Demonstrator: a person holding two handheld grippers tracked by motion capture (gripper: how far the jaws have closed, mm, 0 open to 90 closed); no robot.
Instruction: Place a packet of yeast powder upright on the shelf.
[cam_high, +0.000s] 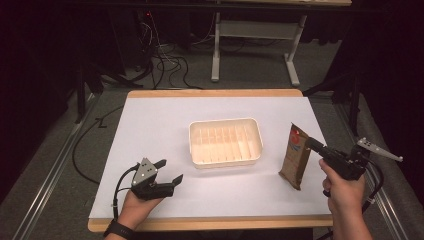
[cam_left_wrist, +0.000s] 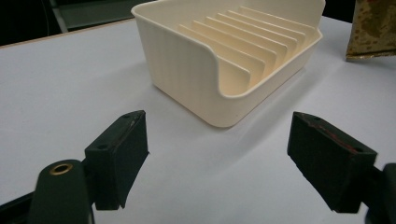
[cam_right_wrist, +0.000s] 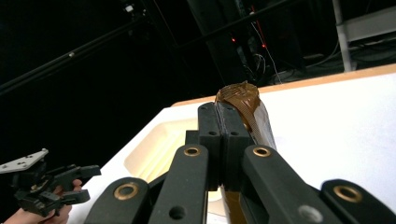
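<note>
A: We see a white-topped table (cam_high: 165, 120) from above. At its centre sits a cream slotted tray (cam_high: 225, 141), empty. At about four o'clock from the tray stands a brown paper pouch (cam_high: 294, 156), upright and slightly tilted. The right gripper (cam_high: 311, 143) has its jaws pressed together on the pouch's upper edge.

B: And the left gripper (cam_high: 167, 172)?

A: It rests near the front edge, at about eight o'clock from the tray, jaws spread wide and holding nothing.

B: What could go wrong?

A: The grip is a thin pinch high on the pouch. In the right gripper view the crumpled top pokes out past the jaws, so we judge the bite shallow, though that view is dark and we may misread it. If the pouch swings, it could slip free and fall flat, or its lower corner could catch the tray's near rim at three o'clock and shove the tray, since the left gripper isn't steadying it.
</note>
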